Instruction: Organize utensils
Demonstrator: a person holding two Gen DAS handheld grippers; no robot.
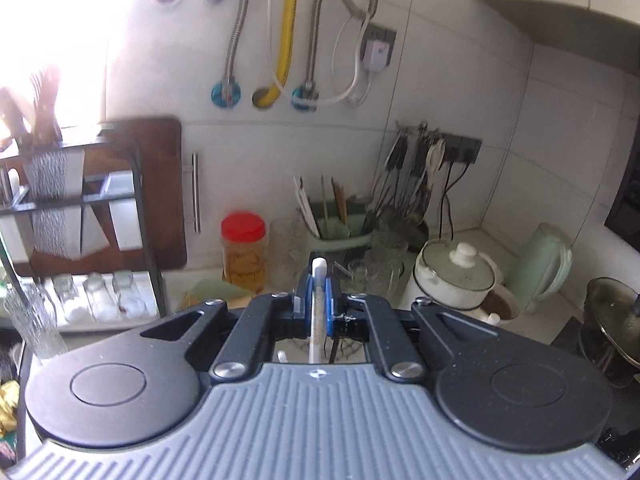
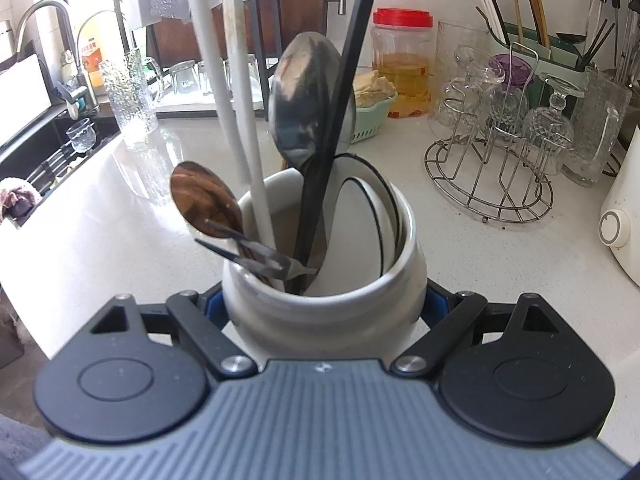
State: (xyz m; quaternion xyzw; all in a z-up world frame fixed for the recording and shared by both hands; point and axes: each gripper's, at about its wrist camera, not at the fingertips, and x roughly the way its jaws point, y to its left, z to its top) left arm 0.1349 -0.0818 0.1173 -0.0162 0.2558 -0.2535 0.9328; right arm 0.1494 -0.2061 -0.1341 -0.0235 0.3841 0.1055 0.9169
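Your left gripper point(image 1: 319, 300) fingers clamp a white chopstick point(image 1: 319, 280); your right gripper point(image 2: 320, 308) fingers clasp the white crock point(image 2: 320, 308) on the bench point(image 2: 500, 272); squeeze unevenly and it may tip, spilling utensils.

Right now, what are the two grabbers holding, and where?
The left gripper pinches a white chopstick near its top end. The right gripper clasps the white utensil jar around its sides.

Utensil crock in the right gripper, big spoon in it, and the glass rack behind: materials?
Crock: looks like glazed white ceramic, with a thick rounded rim and soft gloss.
Big spoon: polished metal, probably stainless; its bowl mirrors the room.
Glass rack: bare bent steel wire, shiny, likely chromed or stainless.
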